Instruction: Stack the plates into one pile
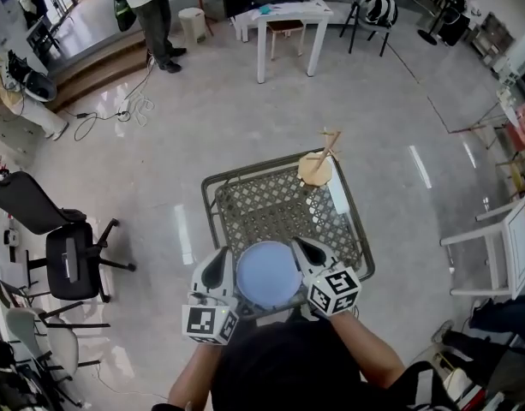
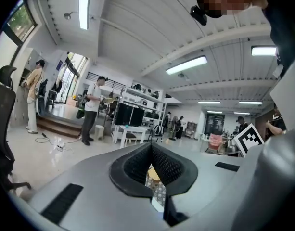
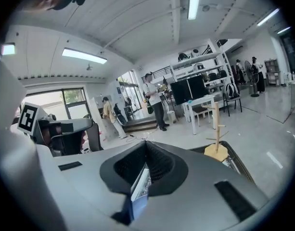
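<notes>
Nearest, the left gripper (image 1: 219, 272) is clamped on the blue plate's (image 1: 268, 274) rim at 9 o'clock and the right gripper (image 1: 312, 259) at 3 o'clock. They hold it over the mesh table's (image 1: 271, 208) 6 o'clock edge. A wooden stand (image 1: 316, 168) sits at the table's 1 o'clock corner.

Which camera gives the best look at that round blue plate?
The head view: the round blue plate shows nearly its whole face. The right gripper view shows only its edge; the left gripper view barely a sliver.
</notes>
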A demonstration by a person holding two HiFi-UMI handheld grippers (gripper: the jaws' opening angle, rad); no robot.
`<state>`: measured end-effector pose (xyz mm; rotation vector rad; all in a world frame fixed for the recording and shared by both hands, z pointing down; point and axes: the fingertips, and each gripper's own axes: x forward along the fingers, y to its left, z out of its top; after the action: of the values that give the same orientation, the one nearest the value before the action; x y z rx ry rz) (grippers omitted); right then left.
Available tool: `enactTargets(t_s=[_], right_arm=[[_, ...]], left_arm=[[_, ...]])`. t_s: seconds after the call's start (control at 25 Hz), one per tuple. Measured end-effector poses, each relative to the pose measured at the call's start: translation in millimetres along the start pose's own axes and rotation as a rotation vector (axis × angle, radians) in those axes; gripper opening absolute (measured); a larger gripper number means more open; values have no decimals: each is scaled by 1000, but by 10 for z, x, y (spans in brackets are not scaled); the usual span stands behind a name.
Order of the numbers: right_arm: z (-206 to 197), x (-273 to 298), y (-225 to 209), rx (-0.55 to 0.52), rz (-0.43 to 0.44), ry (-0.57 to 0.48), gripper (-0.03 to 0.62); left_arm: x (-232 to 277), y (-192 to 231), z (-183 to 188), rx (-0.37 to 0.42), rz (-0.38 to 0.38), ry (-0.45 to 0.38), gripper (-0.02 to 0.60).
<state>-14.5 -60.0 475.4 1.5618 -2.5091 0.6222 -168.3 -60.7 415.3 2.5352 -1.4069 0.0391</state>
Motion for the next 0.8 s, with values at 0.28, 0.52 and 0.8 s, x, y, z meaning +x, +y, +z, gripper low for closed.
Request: enactTargets(t_s=[0.28, 0.52, 0.8], right_arm=[[252, -267, 217, -29, -15, -86, 9], [145, -342, 250, -16, -15, -74, 9], [105, -342, 301, -17, -2, -70, 8]], left_arm=[[-170, -174, 165, 5, 10, -49, 15], [-142, -225, 70, -13, 18, -36, 15], [-142, -191, 62, -22, 22, -42, 15]])
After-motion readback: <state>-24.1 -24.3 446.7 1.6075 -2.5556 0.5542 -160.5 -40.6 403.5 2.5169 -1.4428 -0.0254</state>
